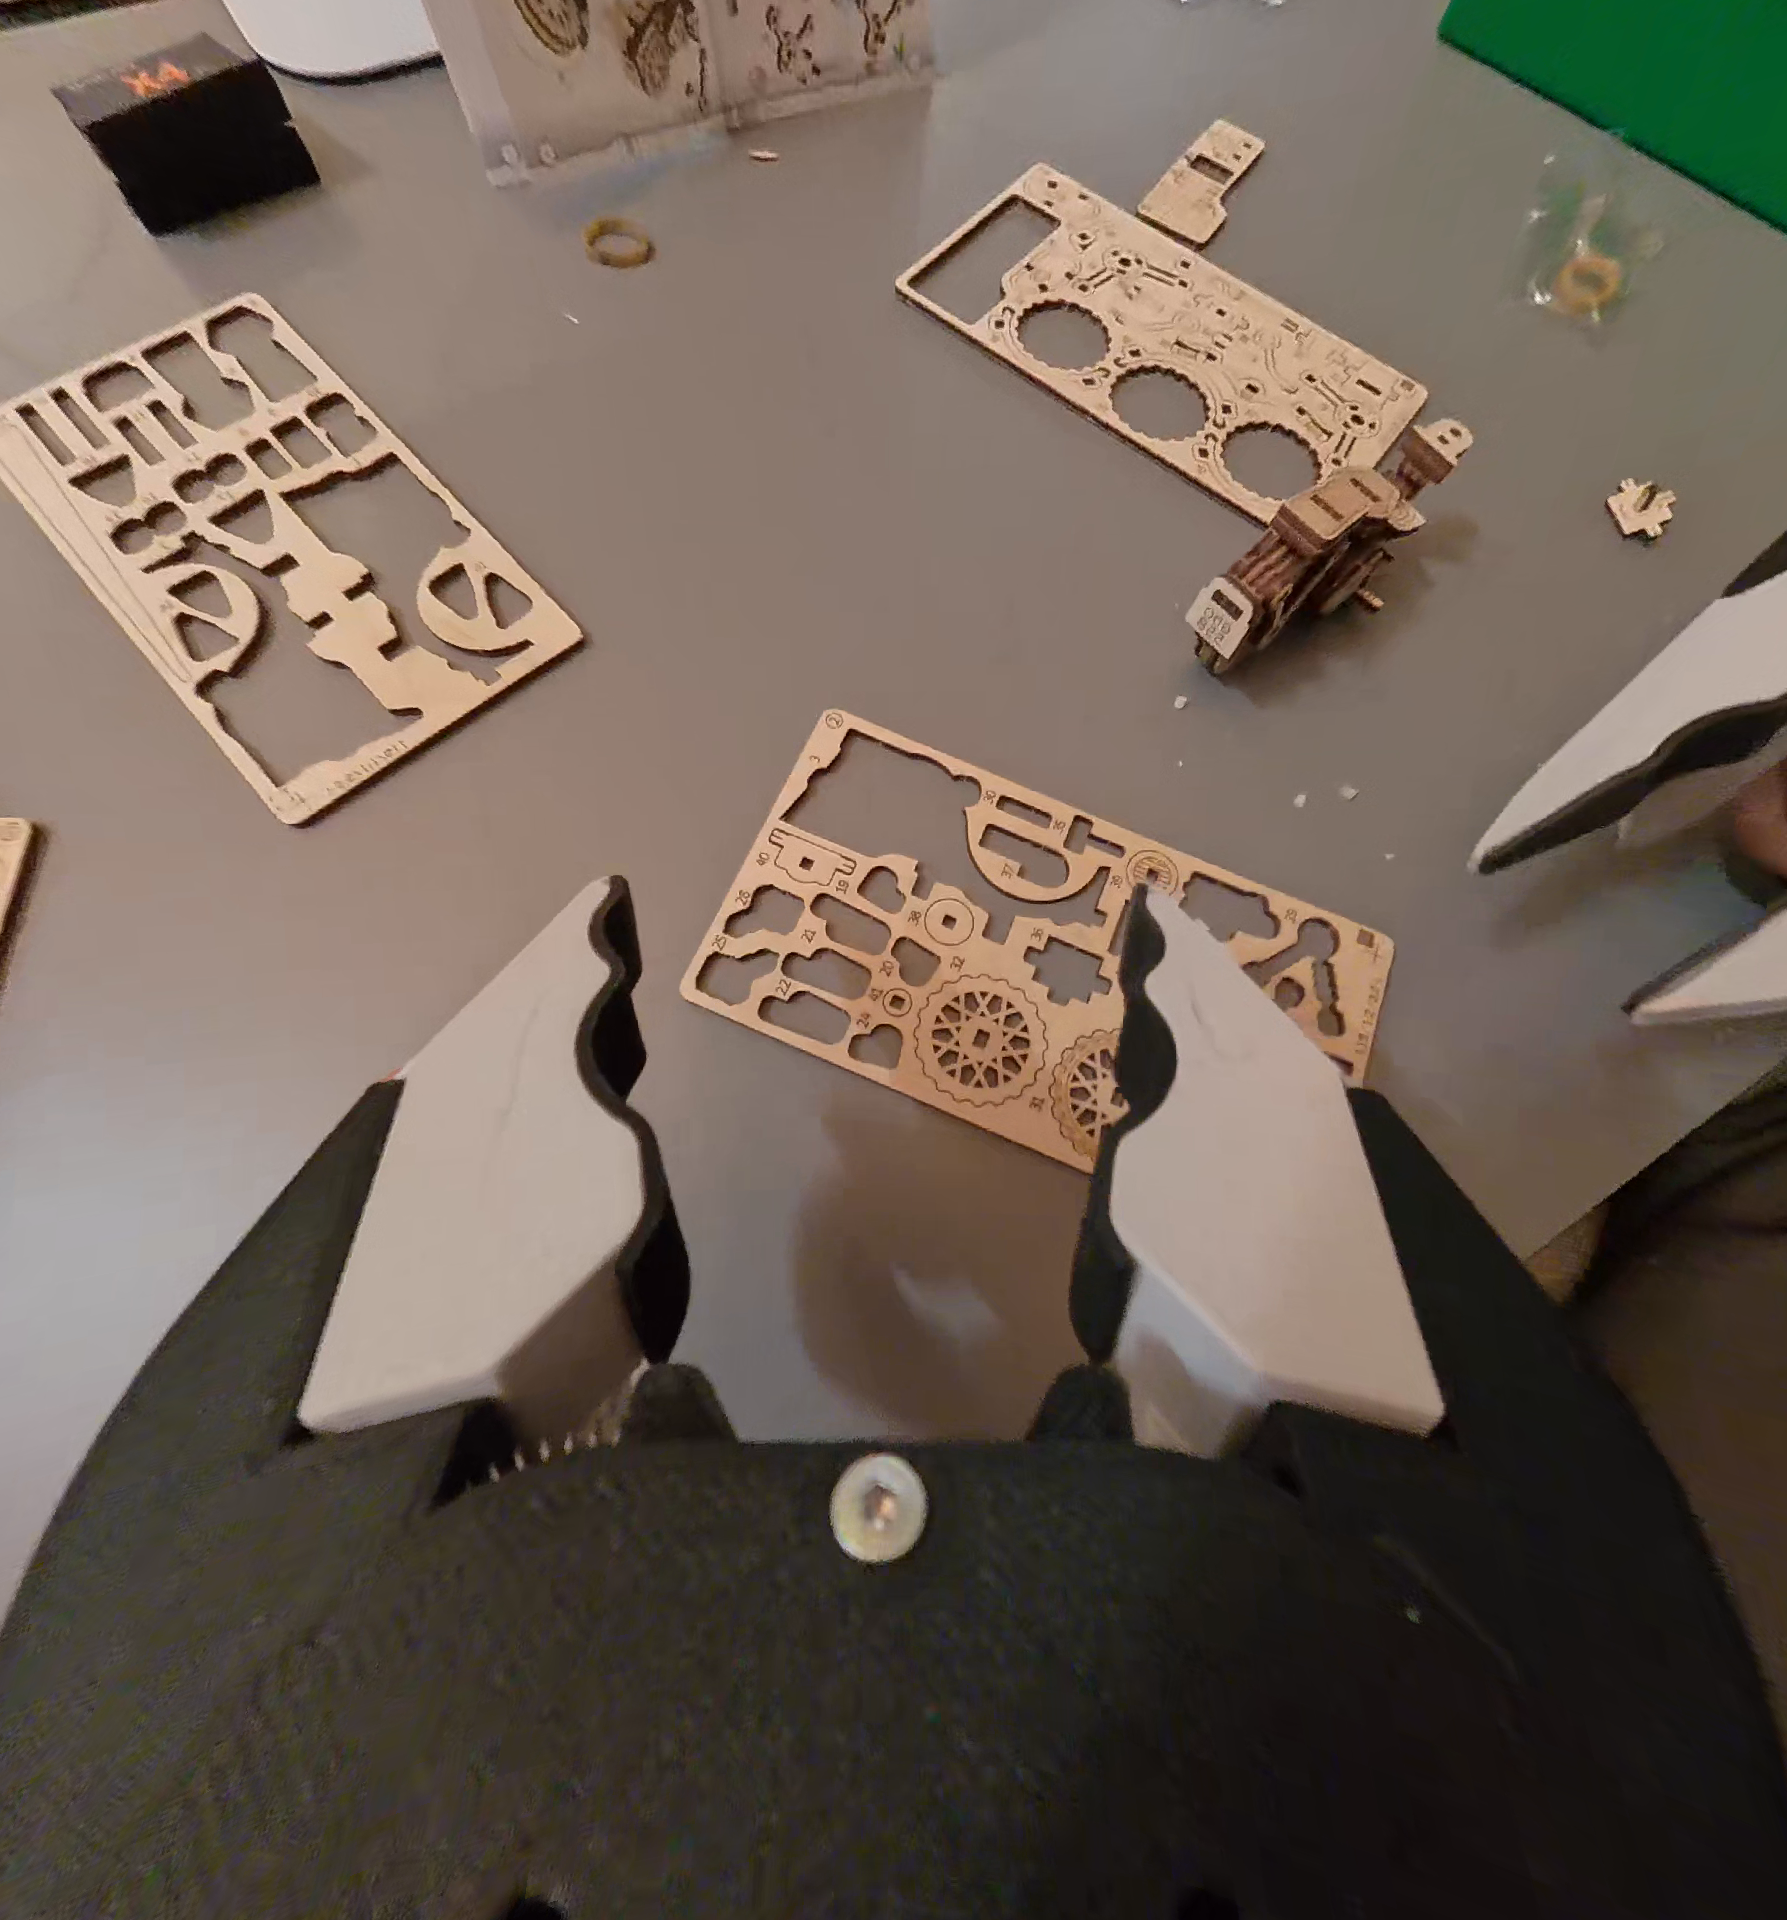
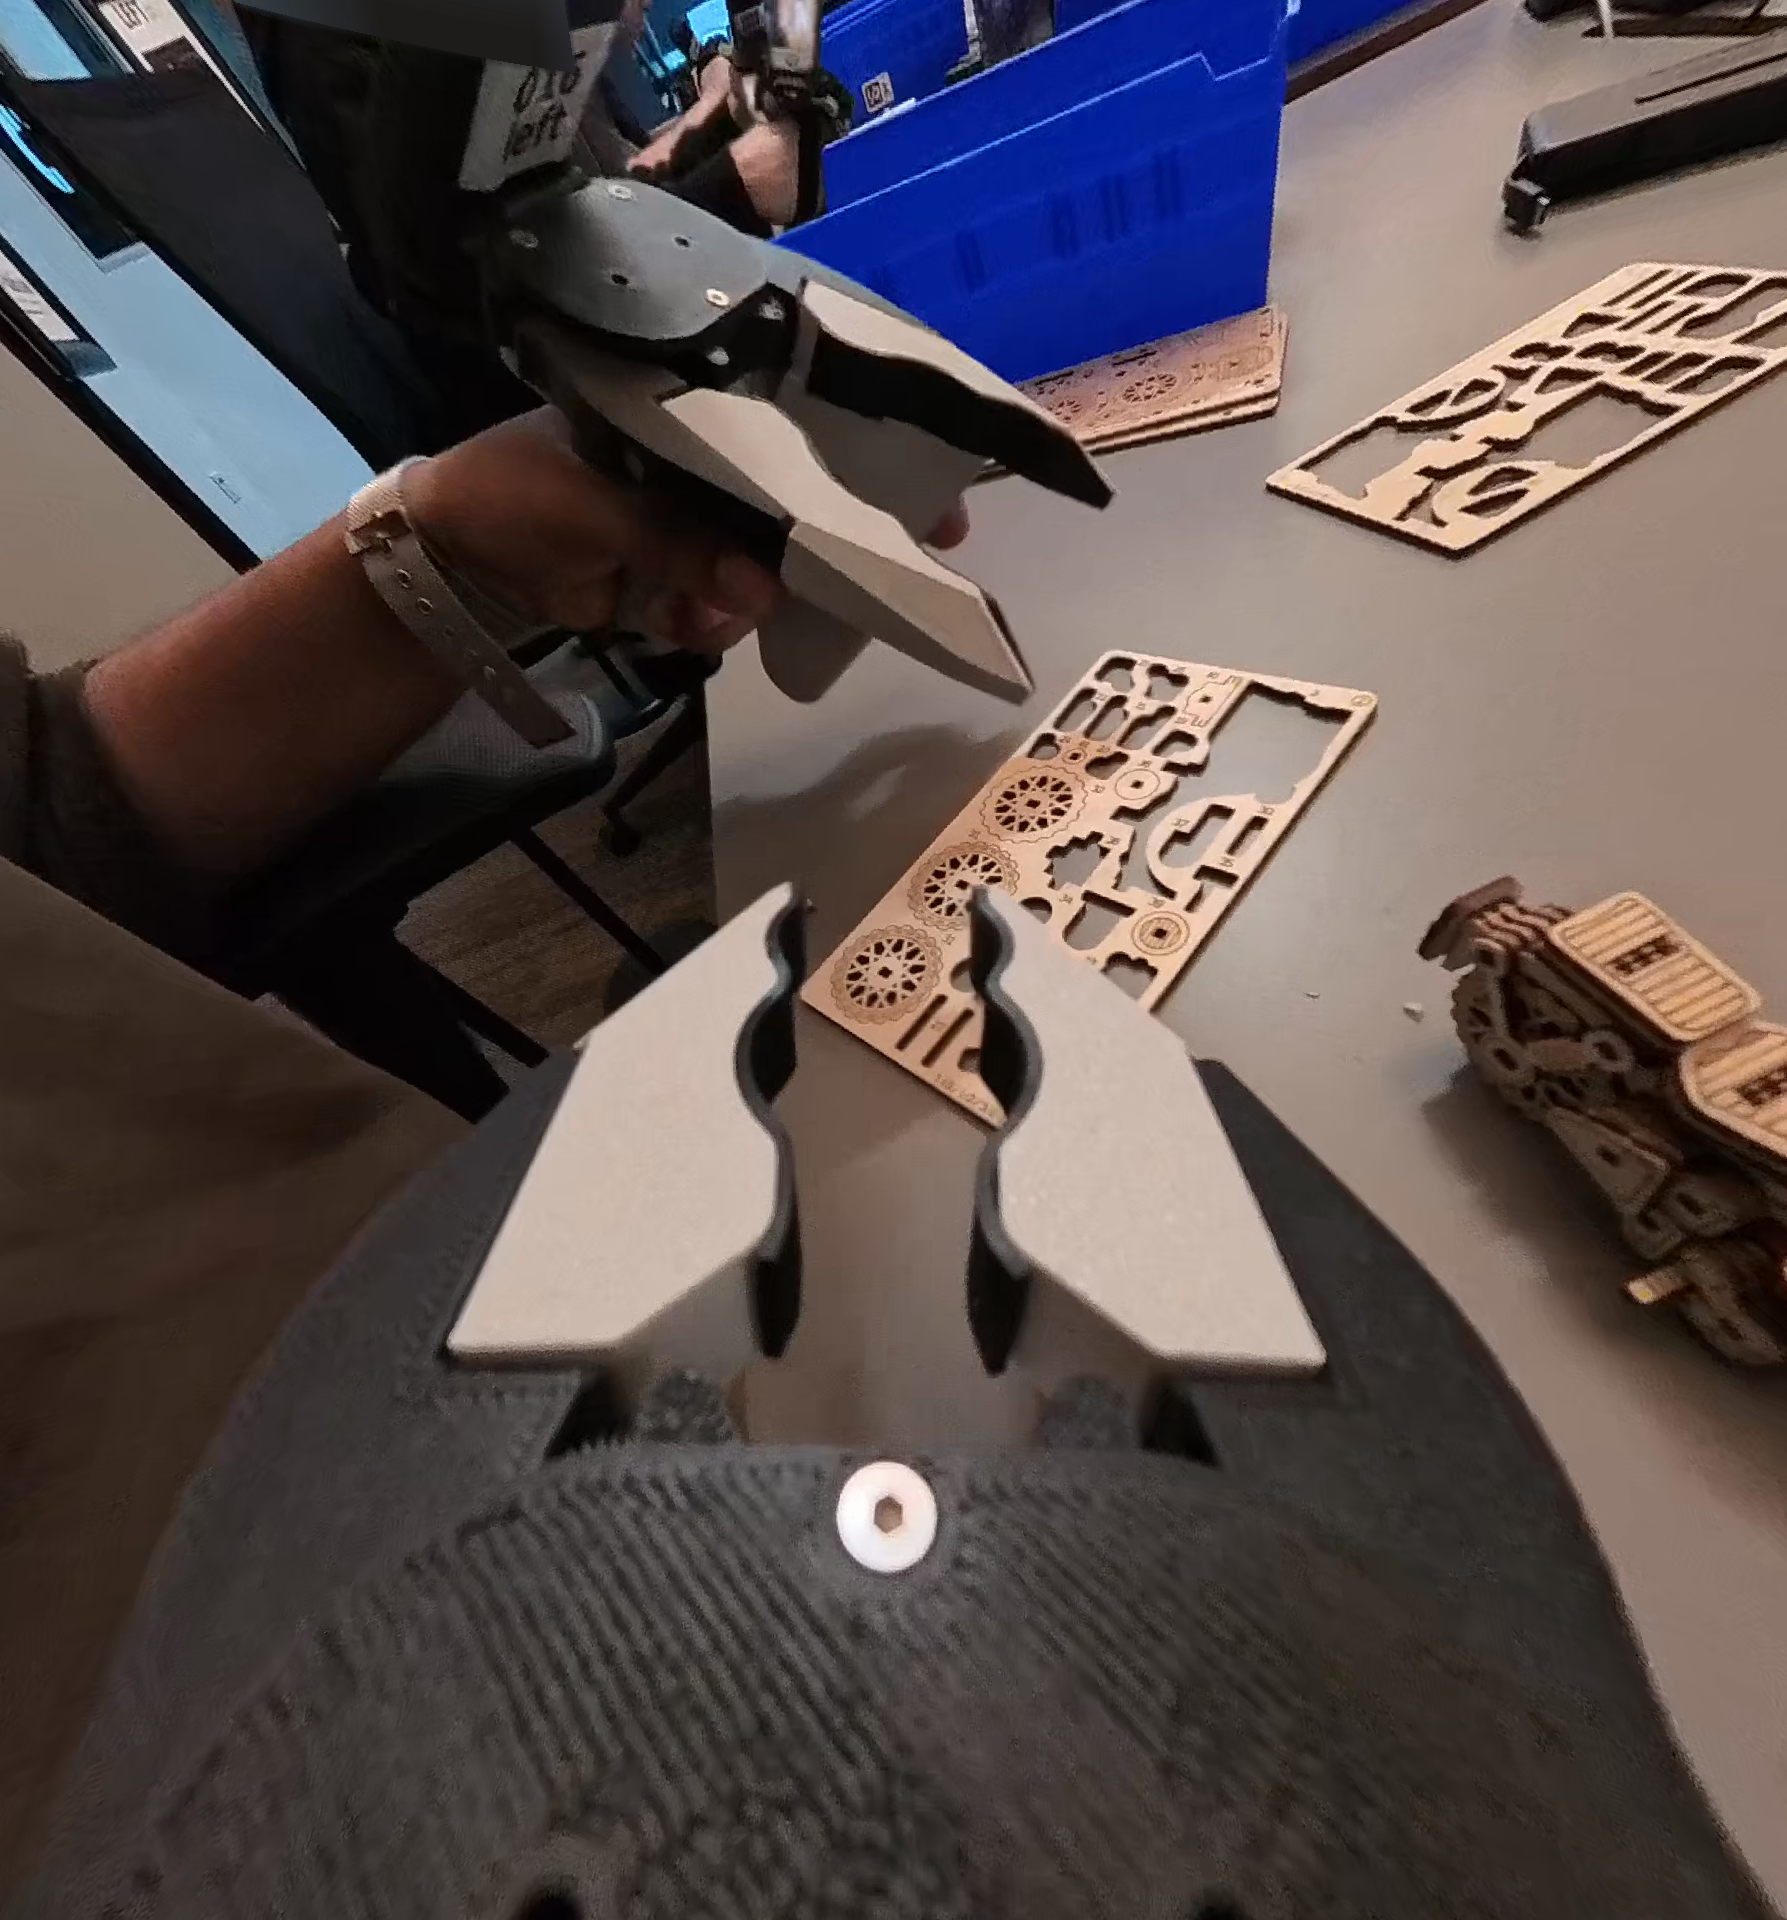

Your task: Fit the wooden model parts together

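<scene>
Wooden model (image 1: 1315,561), a brown block of stacked laser-cut plywood layers with ribbed pale caps, rests on the matte grey counter (image 1: 764,582), ahead and to the right of the left claw (image 1: 873,904) and right of the right claw (image 2: 884,914). Flat part sheet (image 1: 930,956), pale ply pierced by empty cut-outs and still carrying spoked gear wheels, lies just beyond both claws' tips. Both claws are apart and hold nothing; each has grey wedge fingers with wavy black inner pads on a textured black body.

Left wrist view only: a sheet with three toothed round holes (image 1: 1159,353) beyond the model, a small black box (image 1: 188,135) far ahead-left, a wooden ring (image 1: 619,245).

Right wrist view only: blue bins (image 2: 1055,177) behind the left claw, and the person's hand (image 2: 598,551) gripping it, with a grey wrist strap.
</scene>
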The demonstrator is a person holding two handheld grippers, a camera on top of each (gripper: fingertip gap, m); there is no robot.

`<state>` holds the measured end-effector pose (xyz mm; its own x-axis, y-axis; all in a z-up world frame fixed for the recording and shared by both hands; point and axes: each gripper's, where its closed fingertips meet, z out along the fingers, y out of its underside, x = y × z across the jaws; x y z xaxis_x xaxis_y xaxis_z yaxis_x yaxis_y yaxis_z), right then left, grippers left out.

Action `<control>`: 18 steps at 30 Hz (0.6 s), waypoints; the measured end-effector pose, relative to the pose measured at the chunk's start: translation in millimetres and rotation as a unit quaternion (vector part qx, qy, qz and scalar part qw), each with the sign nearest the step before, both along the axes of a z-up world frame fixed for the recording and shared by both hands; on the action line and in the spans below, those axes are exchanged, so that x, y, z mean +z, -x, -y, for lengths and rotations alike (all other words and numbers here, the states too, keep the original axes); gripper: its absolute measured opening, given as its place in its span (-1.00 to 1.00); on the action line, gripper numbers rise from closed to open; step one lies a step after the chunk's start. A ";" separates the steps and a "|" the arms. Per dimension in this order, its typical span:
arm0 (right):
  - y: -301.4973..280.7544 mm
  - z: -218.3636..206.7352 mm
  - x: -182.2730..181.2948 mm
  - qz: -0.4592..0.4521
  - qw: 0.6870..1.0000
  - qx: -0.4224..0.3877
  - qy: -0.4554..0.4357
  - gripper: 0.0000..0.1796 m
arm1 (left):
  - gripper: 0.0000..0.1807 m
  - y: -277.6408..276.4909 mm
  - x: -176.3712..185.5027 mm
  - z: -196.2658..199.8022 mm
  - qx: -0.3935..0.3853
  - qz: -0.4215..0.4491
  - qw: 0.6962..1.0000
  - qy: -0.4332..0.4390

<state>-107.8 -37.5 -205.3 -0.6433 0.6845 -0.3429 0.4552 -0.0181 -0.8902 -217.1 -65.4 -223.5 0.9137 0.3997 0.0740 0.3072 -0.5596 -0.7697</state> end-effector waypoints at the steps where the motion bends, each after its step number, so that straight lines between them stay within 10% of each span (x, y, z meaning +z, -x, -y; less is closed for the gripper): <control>1: 0.5 -0.7 0.1 -0.003 1.000 0.001 -0.004 -0.67 | 0.02 1.0 1.9 2.7 0.003 -0.008 1.000 0.001; 18: -8.8 55.5 -27.4 -0.042 0.986 0.079 -0.141 -0.72 | -0.19 -2.3 -0.2 45.0 0.046 0.004 0.998 -0.038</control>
<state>-99.0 -92.9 -232.7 -0.7679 0.6334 -0.0954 0.3577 0.3004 -0.8842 -214.8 -110.3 -223.7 0.8725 0.4748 0.1158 0.3617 -0.4680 -0.8063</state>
